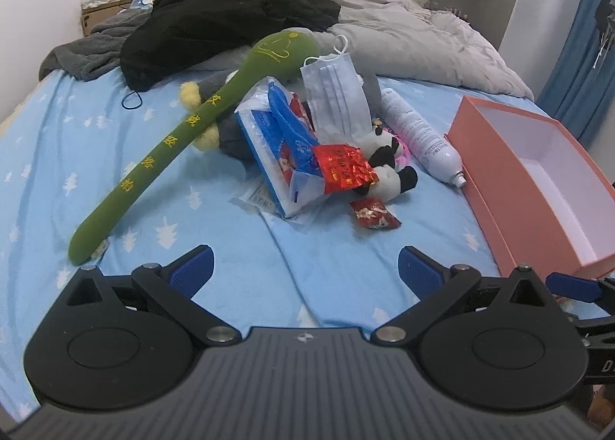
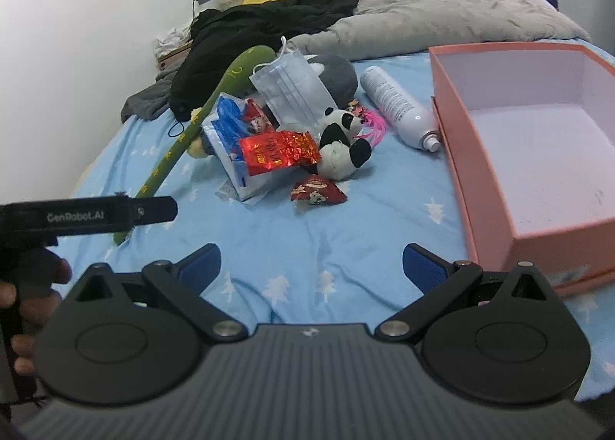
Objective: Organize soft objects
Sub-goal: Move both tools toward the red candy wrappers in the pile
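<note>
- Hovering over the blue bedsheet, both claws are spread wide and carry nothing: the left gripper and the right gripper hang side by side, well short of the pile.
- Judging by the empty pink box, no sorting has been done yet; this looks like the approach before the first pick.
- The pile lies at twelve o'clock from both claws; the box sits at two o'clock.
- Soft things, counted: one long green plush, one panda plush, one grey plush half buried, one blue face mask.
- Others: one white spray bottle, one blue-and-white tissue pack, two red foil packets, one large and one small.
- The next move likely calls for reaching to twelve o'clock and closing on the panda, which lies on top and nearest, then carrying it to the box.
</note>
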`<action>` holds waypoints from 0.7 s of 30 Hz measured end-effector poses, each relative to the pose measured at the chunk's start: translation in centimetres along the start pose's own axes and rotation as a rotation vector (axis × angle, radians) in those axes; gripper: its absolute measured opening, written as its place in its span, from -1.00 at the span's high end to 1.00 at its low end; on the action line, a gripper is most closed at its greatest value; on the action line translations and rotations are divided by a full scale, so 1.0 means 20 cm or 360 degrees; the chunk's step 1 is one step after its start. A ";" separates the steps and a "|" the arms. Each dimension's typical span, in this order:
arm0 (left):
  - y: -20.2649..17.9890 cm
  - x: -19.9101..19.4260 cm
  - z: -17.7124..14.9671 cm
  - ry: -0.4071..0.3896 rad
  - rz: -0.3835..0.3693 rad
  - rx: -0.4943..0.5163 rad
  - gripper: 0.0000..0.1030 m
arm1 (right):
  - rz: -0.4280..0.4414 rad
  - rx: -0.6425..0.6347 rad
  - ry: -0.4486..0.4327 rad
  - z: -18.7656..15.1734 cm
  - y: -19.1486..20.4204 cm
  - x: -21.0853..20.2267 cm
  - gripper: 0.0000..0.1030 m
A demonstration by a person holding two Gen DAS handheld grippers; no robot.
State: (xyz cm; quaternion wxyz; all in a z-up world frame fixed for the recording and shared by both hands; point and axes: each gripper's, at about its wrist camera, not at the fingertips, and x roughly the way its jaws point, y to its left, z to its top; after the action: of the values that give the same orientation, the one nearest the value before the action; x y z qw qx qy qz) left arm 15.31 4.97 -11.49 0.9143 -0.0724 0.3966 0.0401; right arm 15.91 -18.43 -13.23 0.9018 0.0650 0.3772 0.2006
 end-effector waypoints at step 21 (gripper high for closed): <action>0.02 0.56 0.13 -0.0040 -0.0250 -0.0233 -0.15 | 0.0116 -0.0087 0.0036 0.11 -0.10 0.59 -0.48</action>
State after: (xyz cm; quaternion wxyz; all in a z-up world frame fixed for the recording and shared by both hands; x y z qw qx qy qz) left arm 24.84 5.92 -17.91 0.9117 -0.1695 0.3742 -0.0020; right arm 25.53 -15.24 -19.95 0.8911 0.0519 0.3790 0.2442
